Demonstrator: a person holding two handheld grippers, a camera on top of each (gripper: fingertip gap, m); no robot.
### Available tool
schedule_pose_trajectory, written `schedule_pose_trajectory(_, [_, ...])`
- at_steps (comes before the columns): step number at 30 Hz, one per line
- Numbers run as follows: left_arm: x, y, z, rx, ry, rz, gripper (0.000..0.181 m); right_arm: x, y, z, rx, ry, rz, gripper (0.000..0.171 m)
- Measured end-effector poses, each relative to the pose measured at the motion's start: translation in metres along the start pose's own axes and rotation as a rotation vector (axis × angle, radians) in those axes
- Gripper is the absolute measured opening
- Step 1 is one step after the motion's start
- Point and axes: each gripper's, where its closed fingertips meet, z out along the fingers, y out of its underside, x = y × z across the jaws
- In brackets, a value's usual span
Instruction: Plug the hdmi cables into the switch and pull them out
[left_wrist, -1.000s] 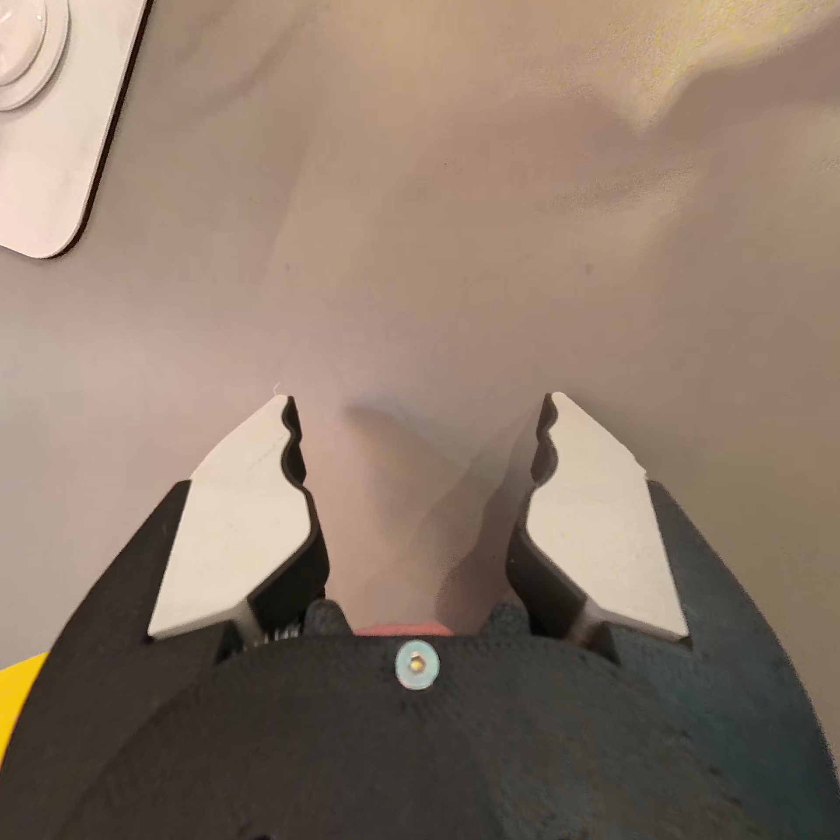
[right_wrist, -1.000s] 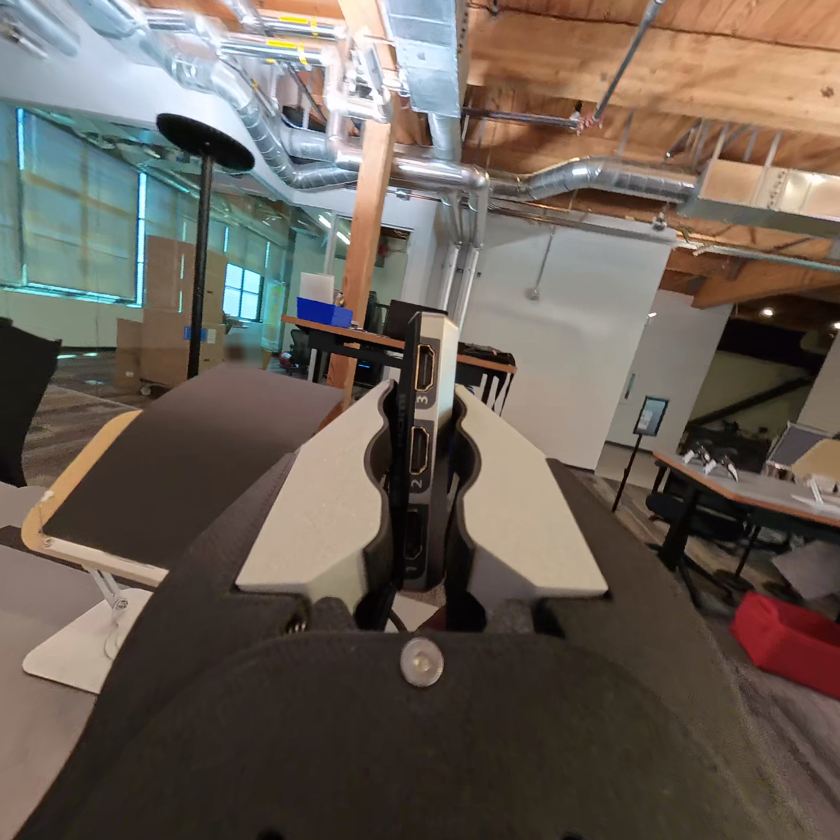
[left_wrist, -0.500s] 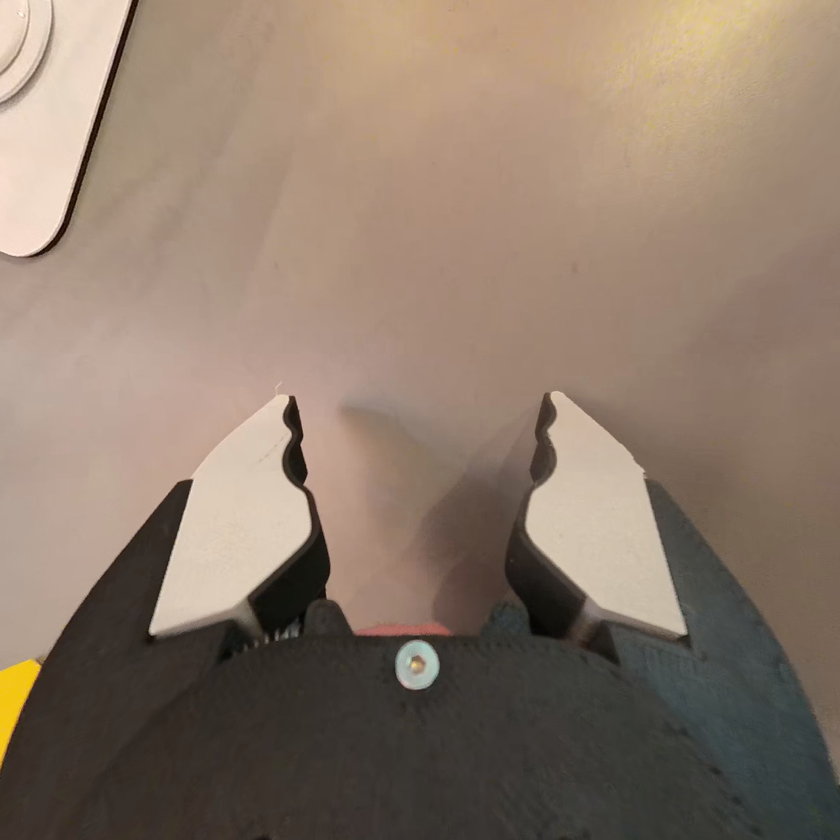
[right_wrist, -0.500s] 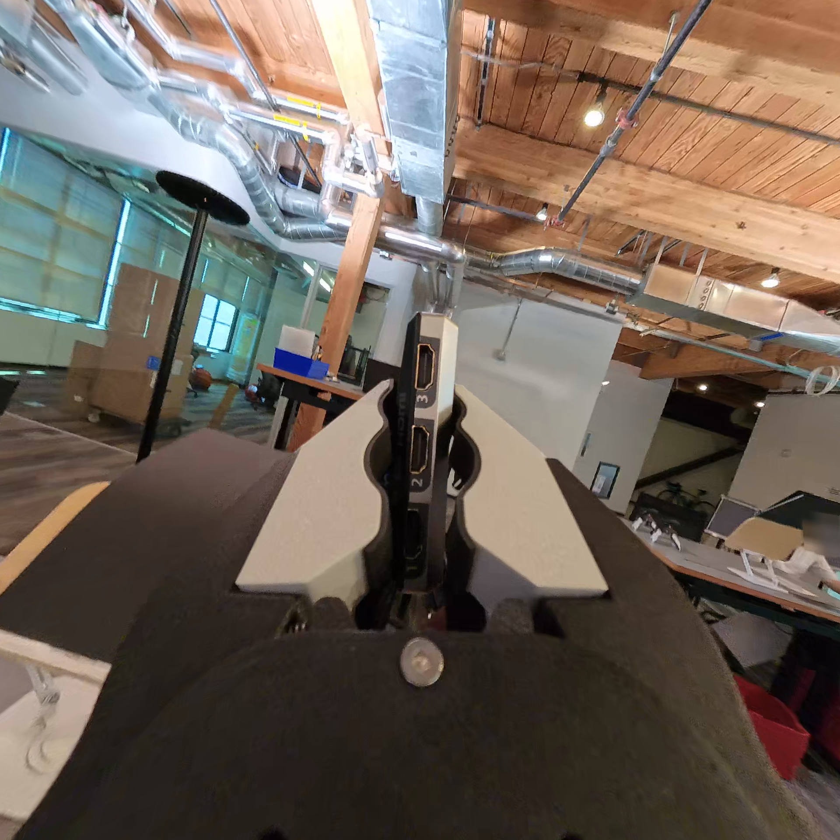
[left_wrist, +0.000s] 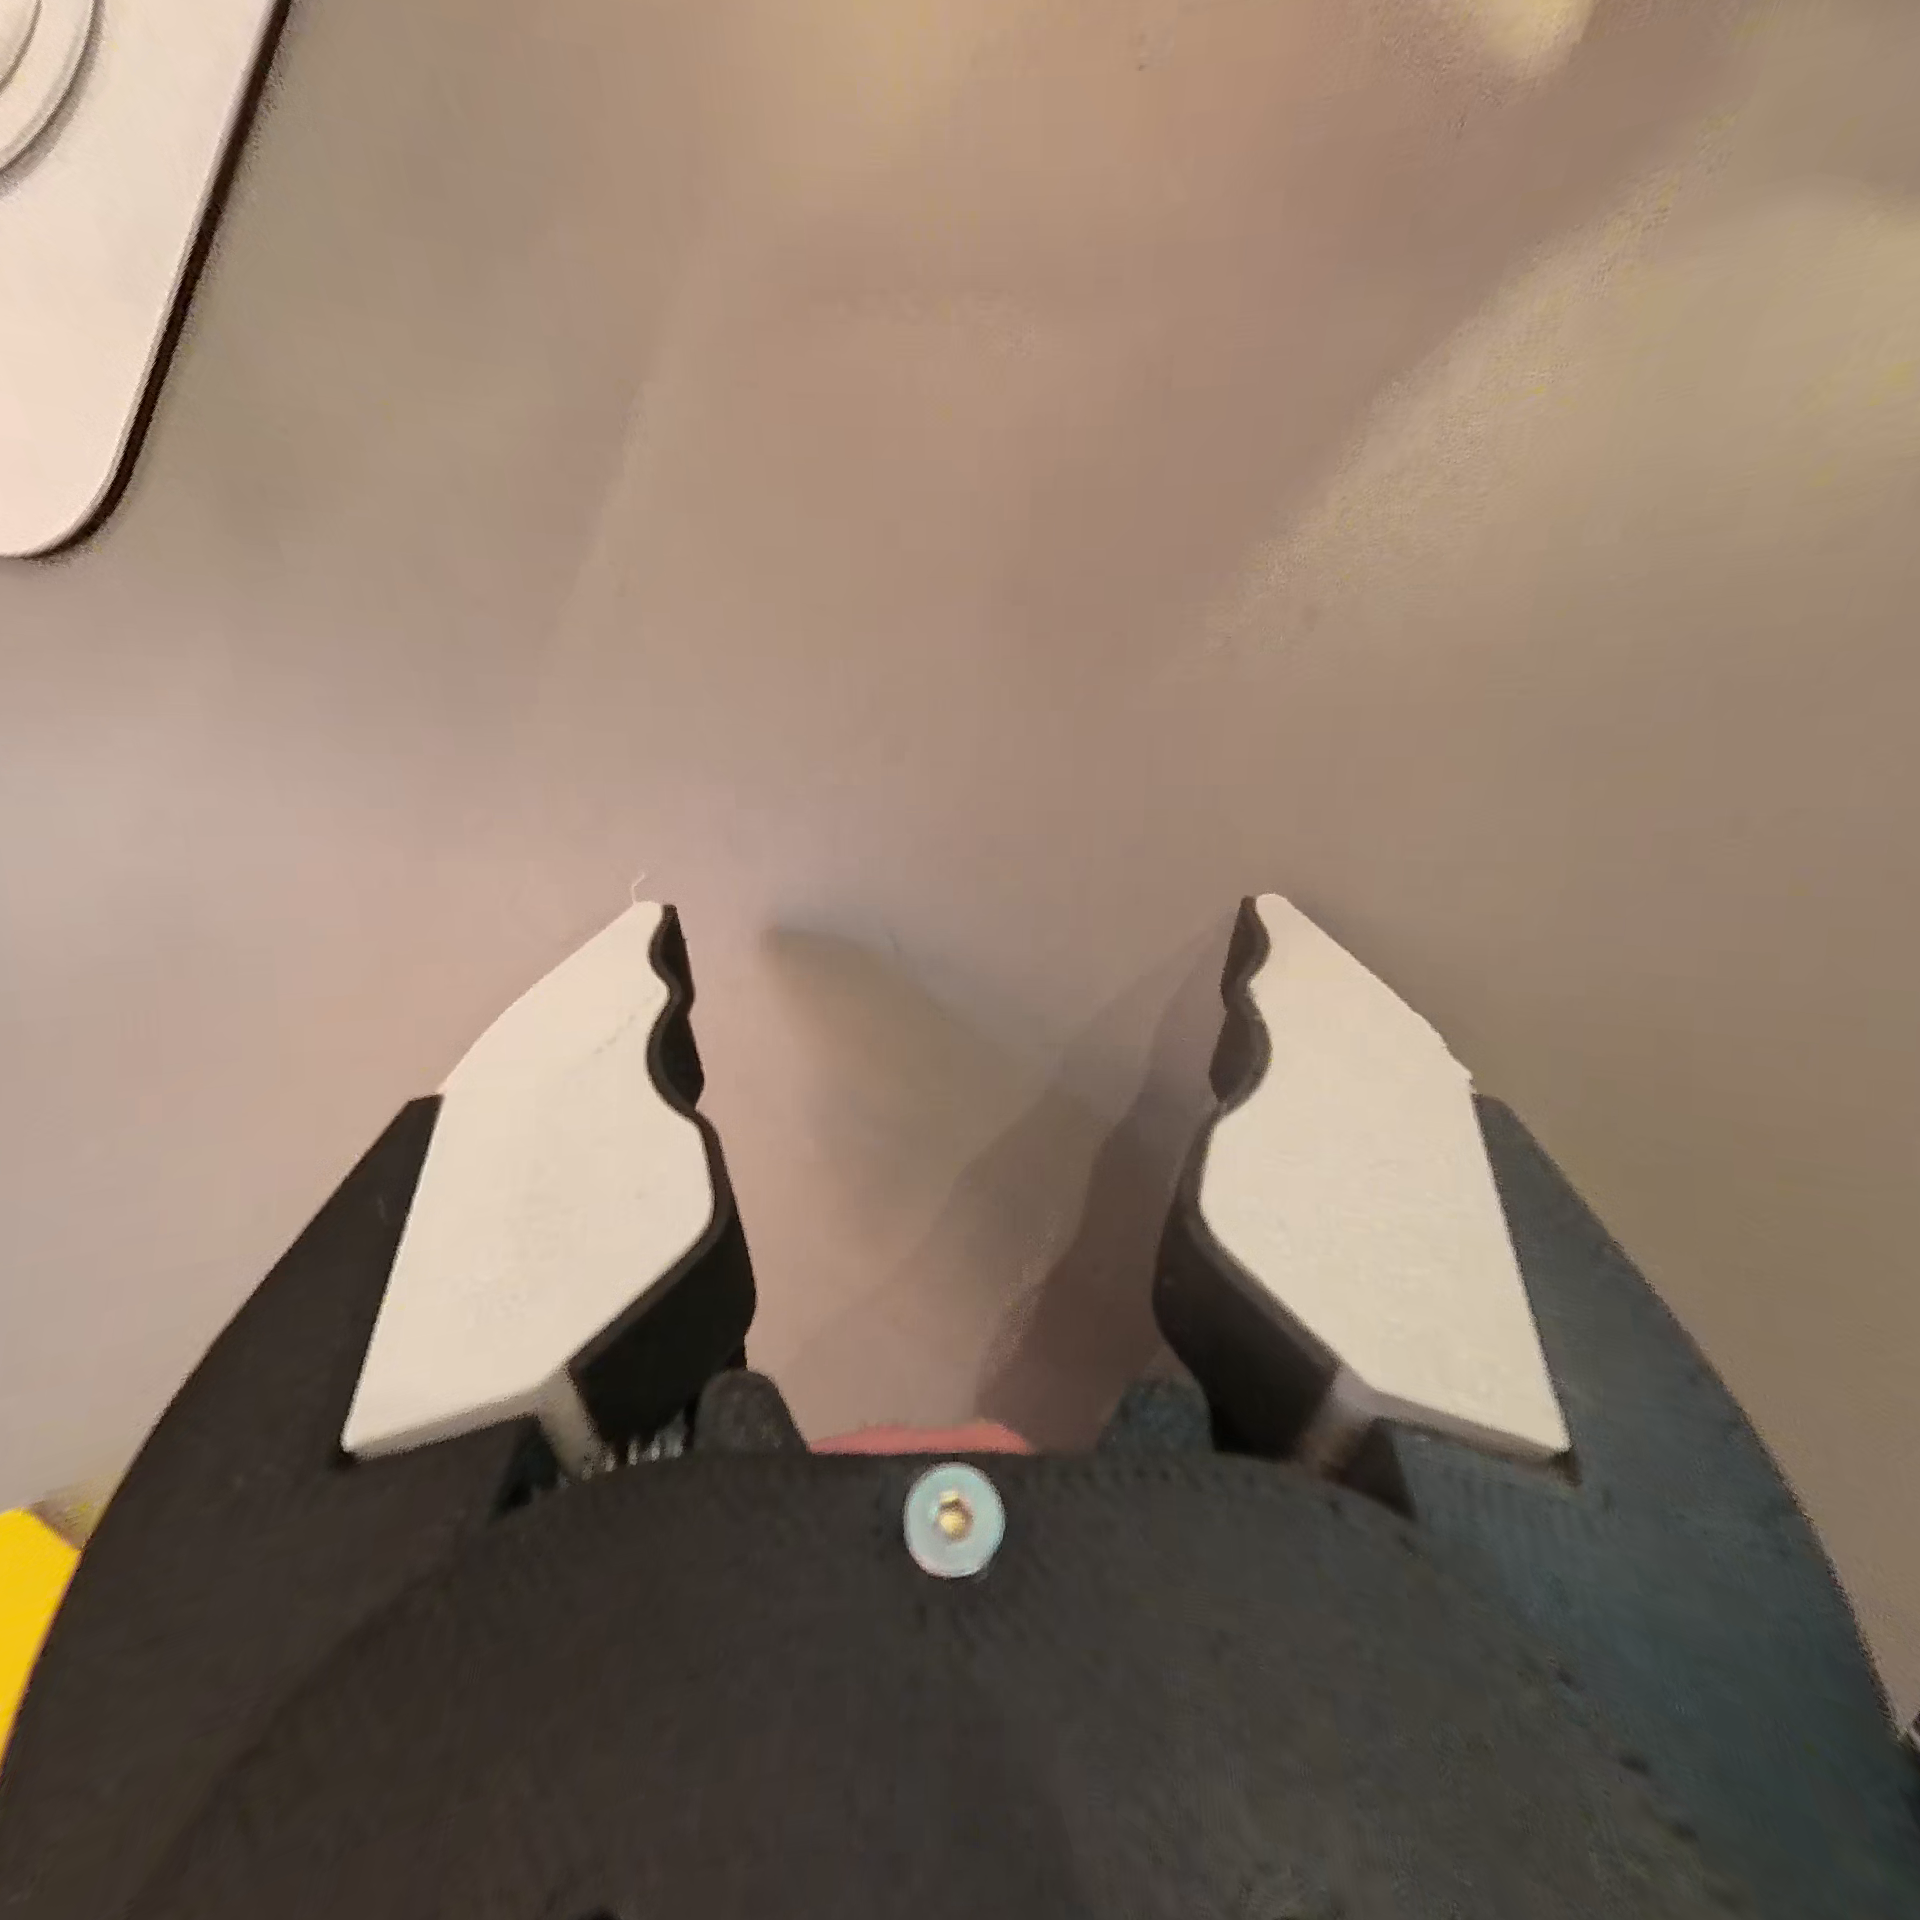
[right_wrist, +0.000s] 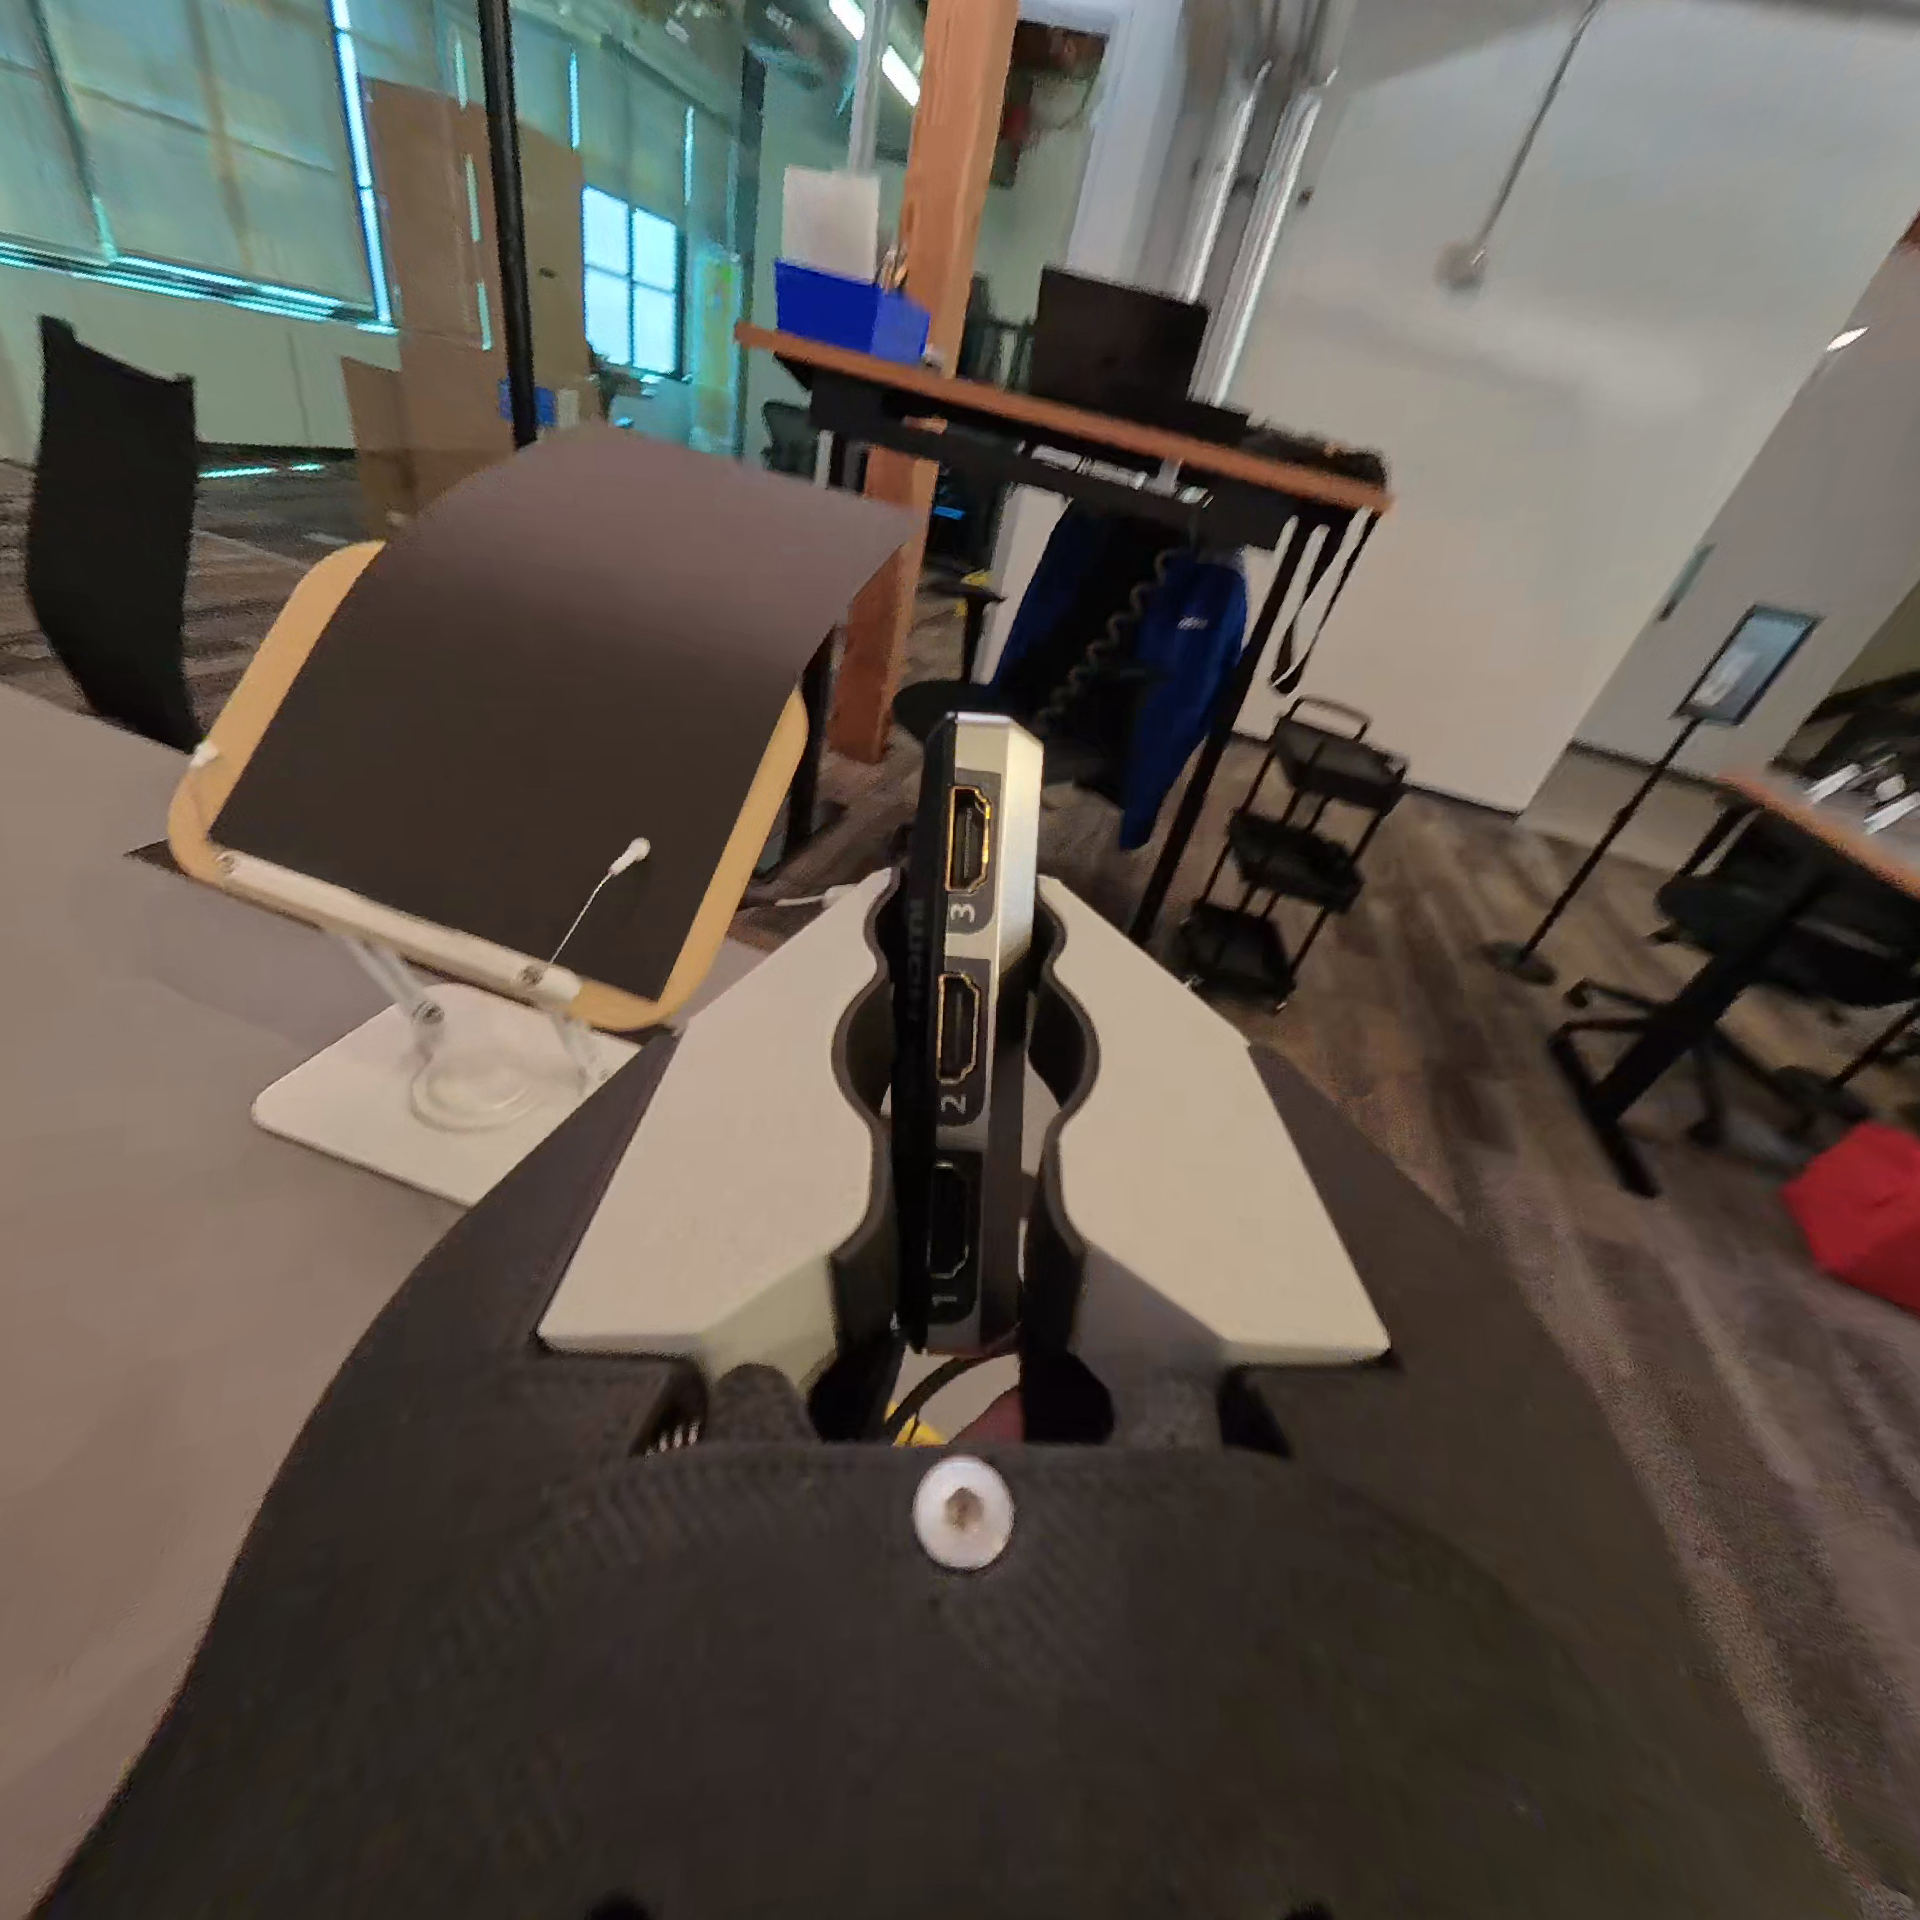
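Right wrist view: right gripper pinches the upright HDMI switch between its fingers; left gripper spread over the grey table.

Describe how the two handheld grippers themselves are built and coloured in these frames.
Both look alike. The left gripper has a black, textured, rounded body, two pale grey wedge-shaped fingers with wavy black inner pads, and a silver screw at the centre of the body. The right gripper has the same build: black body, pale grey fingers, scalloped black pads, a silver centre screw. No sleeves or hands show.
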Motion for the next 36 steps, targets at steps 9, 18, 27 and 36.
schedule_pose_trajectory(9, [0.001, 0.0, 0.002, 0.01, 0.025, -0.028, 0.097, 0.003, -0.06, -0.005, 0.145, 0.018, -0.038, 0.019])
schedule_pose_trajectory(18, [0.002, 0.0, 0.002, 0.012, 0.029, -0.026, 0.096, 0.034, -0.217, -0.081, 0.489, 0.192, -0.112, 0.018])
schedule_pose_trajectory(27, [0.004, 0.001, 0.0, 0.003, 0.022, -0.008, 0.096, 0.005, -0.157, -0.052, 0.342, 0.152, -0.121, 0.018])
schedule_pose_trajectory(36, [0.004, 0.002, 0.001, 0.001, 0.034, -0.029, 0.096, 0.002, -0.036, -0.024, 0.127, 0.09, -0.016, 0.019])
